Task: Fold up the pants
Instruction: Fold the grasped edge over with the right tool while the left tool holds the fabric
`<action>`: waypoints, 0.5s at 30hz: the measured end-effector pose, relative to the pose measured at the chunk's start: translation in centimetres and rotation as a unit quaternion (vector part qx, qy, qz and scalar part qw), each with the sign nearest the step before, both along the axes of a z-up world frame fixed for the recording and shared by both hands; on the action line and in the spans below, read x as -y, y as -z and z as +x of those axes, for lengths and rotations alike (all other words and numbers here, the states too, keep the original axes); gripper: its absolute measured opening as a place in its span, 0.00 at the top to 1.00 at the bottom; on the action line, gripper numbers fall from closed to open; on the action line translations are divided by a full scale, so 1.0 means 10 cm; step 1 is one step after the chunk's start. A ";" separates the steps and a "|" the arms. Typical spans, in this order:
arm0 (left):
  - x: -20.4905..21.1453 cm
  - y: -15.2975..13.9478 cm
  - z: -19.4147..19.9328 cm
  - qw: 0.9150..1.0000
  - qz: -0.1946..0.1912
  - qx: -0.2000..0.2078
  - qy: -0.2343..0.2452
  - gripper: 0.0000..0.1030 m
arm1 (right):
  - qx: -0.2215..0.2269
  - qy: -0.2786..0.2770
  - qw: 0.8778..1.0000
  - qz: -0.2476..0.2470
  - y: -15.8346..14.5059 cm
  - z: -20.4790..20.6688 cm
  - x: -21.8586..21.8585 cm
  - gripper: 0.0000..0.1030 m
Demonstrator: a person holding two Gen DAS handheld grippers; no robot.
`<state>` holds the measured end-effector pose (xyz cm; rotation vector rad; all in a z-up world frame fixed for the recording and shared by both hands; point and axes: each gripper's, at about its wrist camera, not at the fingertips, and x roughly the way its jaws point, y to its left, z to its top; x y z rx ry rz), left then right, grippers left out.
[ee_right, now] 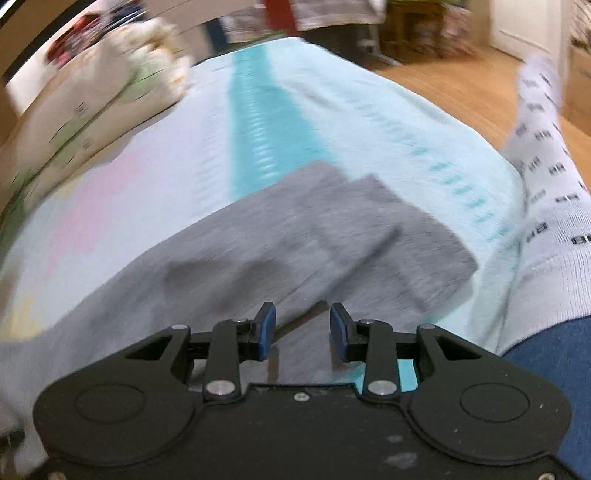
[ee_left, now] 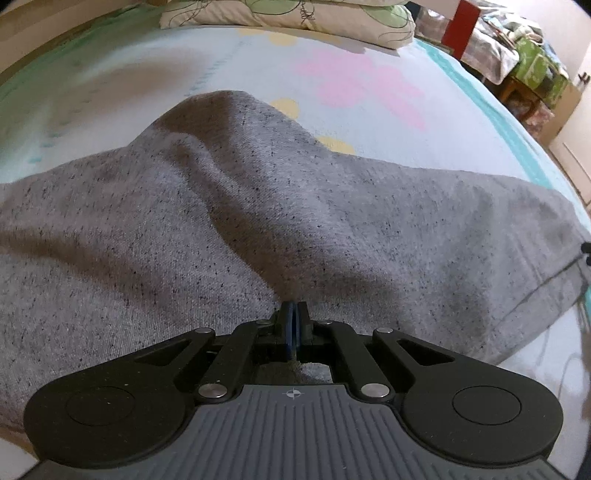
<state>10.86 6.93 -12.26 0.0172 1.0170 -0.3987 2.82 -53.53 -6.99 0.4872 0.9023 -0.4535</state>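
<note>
Behind everything we see a bed (ee_left: 424,122) covered with a pale sheet; the sheet has teal stripes, soft pink patches and yellow round spots. At 12 o'clock in the left wrist view lies a pillow (ee_left: 288,18) with a green leaf print and thin dark lines.

On the sheet lie the pants (ee_left: 229,206), made of grey knitted fabric with many small dark flecks. In the left view they fill the middle, bunched in thick rounded folds, and a stitched hem runs along their edge at 3 o'clock. We see the left gripper (ee_left: 294,325) at 6 o'clock: its blue pads are pressed together and a ridge of the grey fabric is pinched between them.

The right wrist view is blurred. There the pants (ee_right: 288,236) reach from 6 o'clock toward the centre and end in two flat rectangular cuffs. The right gripper (ee_right: 303,328) has its jaws apart, with blue pads and black arms, and the cloth passes under the gap without touching the pads. At 3 o'clock we see a white patterned sleeve (ee_right: 546,206) of the person, and a wooden floor (ee_right: 461,85) at 1 o'clock.
</note>
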 end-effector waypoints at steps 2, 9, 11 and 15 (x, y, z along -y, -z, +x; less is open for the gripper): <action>0.00 0.00 0.00 1.000 -0.003 -0.001 -0.001 0.97 | 0.008 0.013 1.000 0.008 0.05 0.05 0.05 0.62; 0.01 0.01 0.00 1.000 -0.009 -0.003 -0.002 0.97 | 0.021 0.040 0.999 0.015 0.13 0.19 0.18 0.55; 0.02 0.00 -0.01 1.000 -0.007 -0.001 -0.001 0.97 | 0.022 0.046 0.999 0.014 0.15 0.21 0.22 0.55; 0.03 0.00 -0.02 1.000 -0.008 0.000 -0.002 0.97 | 0.017 0.037 0.999 0.000 0.16 0.28 0.22 0.91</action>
